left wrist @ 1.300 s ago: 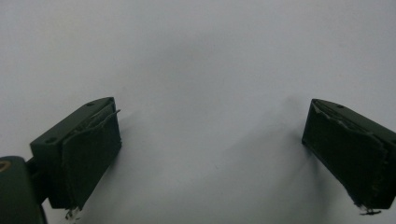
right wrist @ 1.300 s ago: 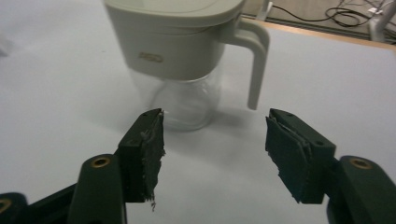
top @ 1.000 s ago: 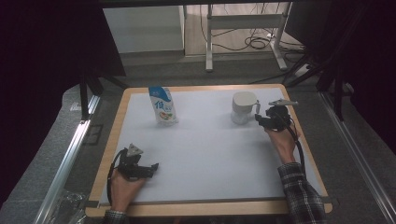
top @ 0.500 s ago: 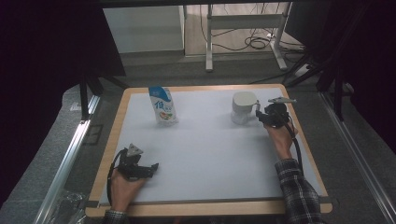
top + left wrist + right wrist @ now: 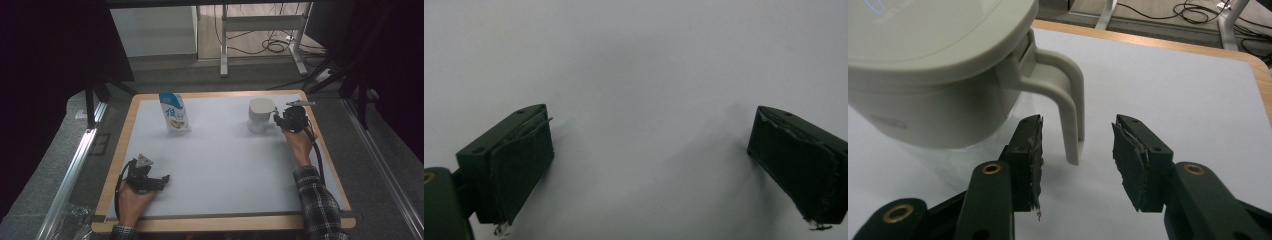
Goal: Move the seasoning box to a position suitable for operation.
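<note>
A white lidded mug [image 5: 259, 114] stands at the back right of the white mat [image 5: 225, 160], its handle [image 5: 1068, 97] pointing right. My right gripper [image 5: 278, 119] is level with that handle; in the right gripper view [image 5: 1078, 136] the handle hangs between the two pads with a gap on each side. Its jaws have just been closing and stand open around the handle. A blue and white pouch [image 5: 174, 113] stands upright at the back left. My left gripper [image 5: 162, 180] rests near the front left; its jaws [image 5: 651, 120] are spread wide over bare mat.
The mat lies on a wooden board [image 5: 116, 165] with raised light-wood edges. Beyond the far edge are desk legs and cables [image 5: 272, 45] on the floor. A metal rail [image 5: 75, 165] runs along the left side.
The right gripper has slid a little left toward the mug, so the handle now sits between its jaws, which have narrowed. The left hand has stayed put.
</note>
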Tool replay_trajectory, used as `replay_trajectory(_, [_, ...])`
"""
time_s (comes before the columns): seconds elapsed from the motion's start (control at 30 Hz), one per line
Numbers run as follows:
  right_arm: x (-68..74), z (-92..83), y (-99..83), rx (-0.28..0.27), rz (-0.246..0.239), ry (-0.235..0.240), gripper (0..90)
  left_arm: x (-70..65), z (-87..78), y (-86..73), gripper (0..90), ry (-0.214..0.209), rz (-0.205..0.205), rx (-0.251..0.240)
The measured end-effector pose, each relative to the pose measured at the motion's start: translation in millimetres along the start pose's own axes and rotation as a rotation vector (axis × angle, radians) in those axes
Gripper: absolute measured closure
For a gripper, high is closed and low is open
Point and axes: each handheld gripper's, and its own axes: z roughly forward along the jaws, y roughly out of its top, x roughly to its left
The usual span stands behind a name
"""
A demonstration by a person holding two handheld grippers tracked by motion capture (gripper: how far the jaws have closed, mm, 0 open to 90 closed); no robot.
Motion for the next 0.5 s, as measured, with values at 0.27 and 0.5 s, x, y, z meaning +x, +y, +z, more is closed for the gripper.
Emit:
replay_trajectory(0.27, [0.4,5.6,5.2,-0.008,-0.006,-0.008,54.9,0.0,0.0,0.0,4.0,0.0,0.0,0.0])
replay_trajectory(0.5, [-0.6,16.0,1.5,-0.024,0.008,-0.011,58.4,0.0,0.0,0.0,4.0,0.0,0.0,0.0])
